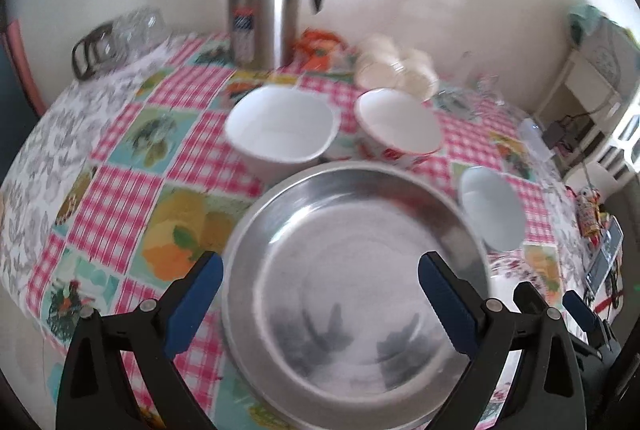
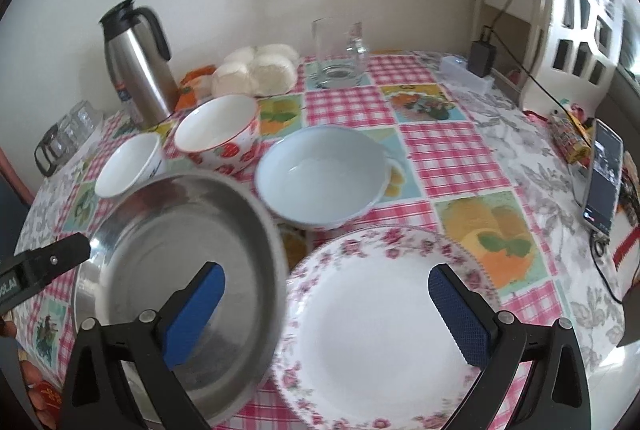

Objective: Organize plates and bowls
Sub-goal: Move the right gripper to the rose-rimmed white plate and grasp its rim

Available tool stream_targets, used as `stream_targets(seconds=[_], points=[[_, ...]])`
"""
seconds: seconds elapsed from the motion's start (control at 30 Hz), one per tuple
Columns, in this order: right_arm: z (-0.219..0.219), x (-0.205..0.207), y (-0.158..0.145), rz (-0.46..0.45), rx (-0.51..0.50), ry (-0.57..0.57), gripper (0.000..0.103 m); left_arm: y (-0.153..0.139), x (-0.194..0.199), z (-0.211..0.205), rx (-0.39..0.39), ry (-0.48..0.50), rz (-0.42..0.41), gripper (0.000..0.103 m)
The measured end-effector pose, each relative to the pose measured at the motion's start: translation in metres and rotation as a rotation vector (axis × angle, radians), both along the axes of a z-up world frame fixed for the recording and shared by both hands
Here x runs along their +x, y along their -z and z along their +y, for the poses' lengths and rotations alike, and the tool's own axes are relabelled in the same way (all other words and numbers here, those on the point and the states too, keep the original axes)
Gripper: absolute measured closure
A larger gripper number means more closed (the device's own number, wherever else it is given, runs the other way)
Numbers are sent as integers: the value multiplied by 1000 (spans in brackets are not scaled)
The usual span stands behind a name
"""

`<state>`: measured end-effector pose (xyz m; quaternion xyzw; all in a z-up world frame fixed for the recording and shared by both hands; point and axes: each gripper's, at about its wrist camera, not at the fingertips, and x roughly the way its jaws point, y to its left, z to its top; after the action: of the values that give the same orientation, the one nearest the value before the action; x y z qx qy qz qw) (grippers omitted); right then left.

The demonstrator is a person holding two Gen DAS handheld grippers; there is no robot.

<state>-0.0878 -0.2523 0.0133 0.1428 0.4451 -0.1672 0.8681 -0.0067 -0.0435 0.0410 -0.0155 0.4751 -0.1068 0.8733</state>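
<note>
- Left gripper (image 1: 320,294): jaws spread wide, one on each side of the steel plate (image 1: 356,294); whether they touch its rim cannot be told. In the right wrist view a dark finger reaches the plate's rim at 9 o'clock.
- Steel plate: fills the lower centre of the left wrist view; in the right wrist view it appears tilted, its far rim raised, with a second steel rim (image 2: 80,294) showing beneath it.
- Right gripper (image 2: 326,304): jaws wide open, holding nothing, poised above the flowered plate (image 2: 384,326) and the steel plate's right edge.
- Flowered plate: flat on the counter (image 2: 452,146), just beside the steel plate at its 3 o'clock.
- Pale blue bowl (image 2: 320,178): at 12 o'clock from the flowered plate, near it.
- Strawberry bowl (image 2: 218,134): at 10 o'clock from the pale blue bowl, just beside it.
- White bowl (image 2: 128,166): at 8 o'clock from the strawberry bowl, close to the steel plate's far rim.
- Steel flask (image 2: 136,66): upright at the counter's far edge, beyond the bowls.
- Glass jug (image 2: 340,50): upright, at 12 o'clock from the pale blue bowl, well apart.
- Phone (image 2: 604,182): lies at the counter's 3 o'clock edge.
</note>
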Motion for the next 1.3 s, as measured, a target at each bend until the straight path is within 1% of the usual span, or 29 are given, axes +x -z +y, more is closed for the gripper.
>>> stream_targets(seconds=[0.1,0.17,0.23,0.33,0.37,0.43,0.5,0.57,0.63,0.7,0.77,0.83,0.9,0.93,0.97,1.0,1.17,1.2,1.27,1.3], points=[[-20,-11,-4,-17,31,49,0,-9,-11,-22,-25,60,-66,5],[-33,-19,-5,-25,61,85,0,-12,-18,-35,-63,111,-80,4],[-49,-29,-6,-30,85,130,0,-13,-25,-49,-99,164,-80,4],[-69,-42,-6,-34,102,185,0,-14,-35,-68,-138,218,-86,4],[-77,-48,-6,-37,110,210,0,-15,-38,-75,-163,238,-85,4],[-91,-59,-4,-37,119,258,0,-16,-44,-86,-203,277,-74,4],[-104,-68,-2,-33,135,296,0,-14,-50,-99,-219,318,-51,4],[-116,-76,4,-15,162,336,0,-13,-55,-108,-210,341,-41,4],[-123,-80,12,21,180,359,0,-9,-59,-117,-198,364,-28,4],[-127,-81,25,89,190,368,0,-2,-60,-125,-187,371,12,4],[-130,-81,38,144,212,368,2,3,-61,-127,-183,367,54,4],[-133,-81,47,172,245,364,17,9,-59,-129,-183,364,87,4],[-132,-80,54,186,280,360,23,10,-60,-127,-179,365,91,4],[-132,-80,56,187,291,355,30,11,-61,-126,-177,366,89,4],[-131,-79,57,189,300,347,34,10,-62,-125,-175,367,87,5],[-131,-77,59,194,304,339,40,10,-62,-125,-175,366,88,5],[-126,-70,67,216,325,299,44,15,-61,-126,-177,367,122,5],[-125,-69,68,220,325,294,46,16,-61,-126,-179,369,126,5],[-123,-67,69,225,327,286,53,17,-62,-127,-180,376,130,5],[-122,-66,70,228,326,286,61,17,-62,-127,-178,380,130,5]])
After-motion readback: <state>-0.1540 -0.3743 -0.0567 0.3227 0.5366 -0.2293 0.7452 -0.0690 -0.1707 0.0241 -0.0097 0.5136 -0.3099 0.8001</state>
